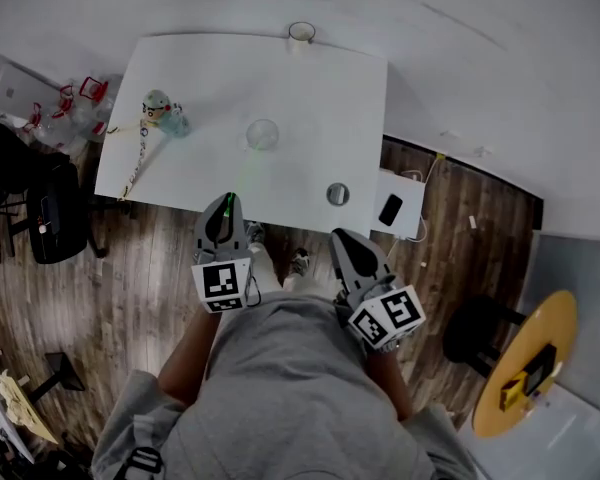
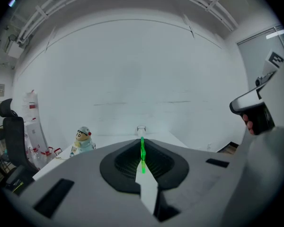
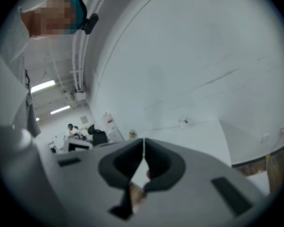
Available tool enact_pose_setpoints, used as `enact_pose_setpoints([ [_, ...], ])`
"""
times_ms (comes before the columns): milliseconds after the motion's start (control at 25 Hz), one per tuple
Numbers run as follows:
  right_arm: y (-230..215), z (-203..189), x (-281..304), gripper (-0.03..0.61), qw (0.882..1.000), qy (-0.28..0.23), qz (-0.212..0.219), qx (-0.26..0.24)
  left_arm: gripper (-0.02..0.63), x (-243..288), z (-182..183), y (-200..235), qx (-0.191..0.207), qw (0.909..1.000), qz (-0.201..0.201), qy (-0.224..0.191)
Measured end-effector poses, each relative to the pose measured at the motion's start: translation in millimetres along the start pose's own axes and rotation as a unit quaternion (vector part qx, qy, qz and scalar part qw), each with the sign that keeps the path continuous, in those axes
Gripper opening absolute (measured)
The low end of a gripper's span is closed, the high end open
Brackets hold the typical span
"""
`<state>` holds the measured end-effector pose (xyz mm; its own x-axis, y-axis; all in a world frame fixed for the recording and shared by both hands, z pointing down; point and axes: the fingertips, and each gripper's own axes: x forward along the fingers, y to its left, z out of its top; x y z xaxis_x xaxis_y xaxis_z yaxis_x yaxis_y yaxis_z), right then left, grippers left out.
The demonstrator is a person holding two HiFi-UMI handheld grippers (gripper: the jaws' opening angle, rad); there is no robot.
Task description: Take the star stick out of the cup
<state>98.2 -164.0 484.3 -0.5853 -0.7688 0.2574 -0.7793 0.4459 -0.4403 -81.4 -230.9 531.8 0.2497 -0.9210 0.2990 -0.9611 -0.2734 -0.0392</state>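
My left gripper (image 1: pixel 227 208) hovers at the table's near edge, shut on a thin green stick (image 2: pixel 142 154) that stands up between its jaws. The stick's star end is not visible. A clear cup (image 1: pixel 263 134) stands upright in the middle of the white table (image 1: pixel 180 68), a little beyond the left gripper. I cannot make out anything inside it. My right gripper (image 1: pixel 345 243) hangs just off the near edge, right of the left one. Its jaws meet in the right gripper view, with nothing held between them (image 3: pixel 143 148).
A second clear cup (image 1: pixel 301 33) stands at the table's far edge. It also shows beyond the stick's tip (image 2: pixel 141 129). A small figurine (image 1: pixel 160 111) sits at the left with a beaded chain (image 1: pixel 137 163). A round grey lid (image 1: pixel 337 194) and a phone (image 1: pixel 390 209) lie near right.
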Motion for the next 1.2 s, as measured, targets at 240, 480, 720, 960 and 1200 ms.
enact_pose_setpoints([
  [240,8,-8,-11,0.035,0.999,0.008,0.032,-0.005,0.044,-32,-5,1,-0.013,0.9993,0.034,-0.009],
  [480,18,-19,-18,0.035,0.998,0.022,0.061,-0.014,0.044,-63,-18,0,-0.028,0.9976,0.062,-0.006],
  [720,33,-26,-22,0.035,0.995,0.029,0.087,-0.027,0.043,-90,-23,1,-0.03,0.9963,0.08,-0.015],
  [960,40,-31,-27,0.035,0.994,0.028,0.105,-0.033,0.044,-109,-19,-2,-0.037,0.9949,0.088,-0.034],
  [1200,43,-27,-32,0.035,0.993,0.017,0.109,-0.042,0.044,-115,-3,-8,-0.018,0.9948,0.084,-0.055],
])
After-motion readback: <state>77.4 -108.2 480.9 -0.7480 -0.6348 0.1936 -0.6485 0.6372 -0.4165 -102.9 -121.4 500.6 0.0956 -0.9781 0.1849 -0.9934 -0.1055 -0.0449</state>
